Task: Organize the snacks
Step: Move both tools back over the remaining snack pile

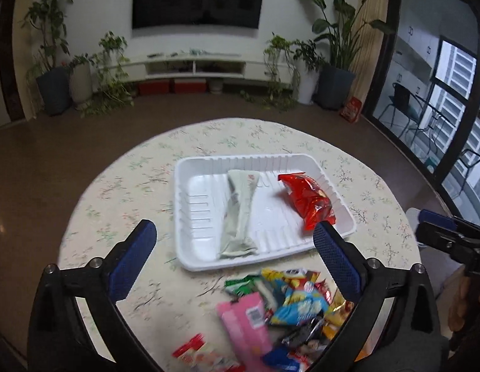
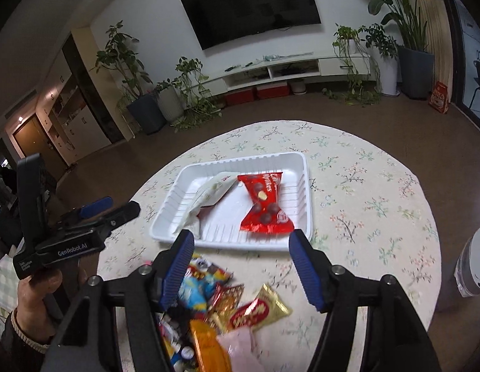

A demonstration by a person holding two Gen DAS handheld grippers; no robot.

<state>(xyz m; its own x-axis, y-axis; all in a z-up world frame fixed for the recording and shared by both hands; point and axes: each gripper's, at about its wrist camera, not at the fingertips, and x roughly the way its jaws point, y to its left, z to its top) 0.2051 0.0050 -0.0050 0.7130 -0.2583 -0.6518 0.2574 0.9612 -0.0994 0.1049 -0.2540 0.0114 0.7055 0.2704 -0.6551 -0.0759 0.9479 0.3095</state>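
1. On the flowered round table [image 1: 122,186], sitting as the landmark: white tray [image 1: 190,167], centre stage, already collecting snacks.
2. Inside the tray: pale green packet [image 1: 240,210] lying lengthwise toward its left side, red chocolate-ball packet [image 2: 266,204] lying toward its right, the two just beside each other and apparently not overlapping. Looking like sorted items, laid apart so each stays easy to see.
3. Just in front of the tray's near rim: loose snack pile [image 1: 289,303] heaping up unsorted, pink, blue, green and gold wrappers overlapping. Probably waiting there as the stock to draw from.
4. Hovering over that pile, short of the tray: left gripper [image 1: 237,260], jaws spreading very wide, blue pads bare, gripping nothing, touching nothing.
5. Hanging on the tray's near side too: right gripper [image 2: 240,263], jaws parted about halfway, nothing between the pads, no contact with any wrapper.
6. Pointing both tools down over the pile: likely lining up another pick, though which wrapper comes next is impossible to call.
7. Steadying the left tool from below: a person's hand [image 2: 35,291], wrapping its handle off the tray's left.
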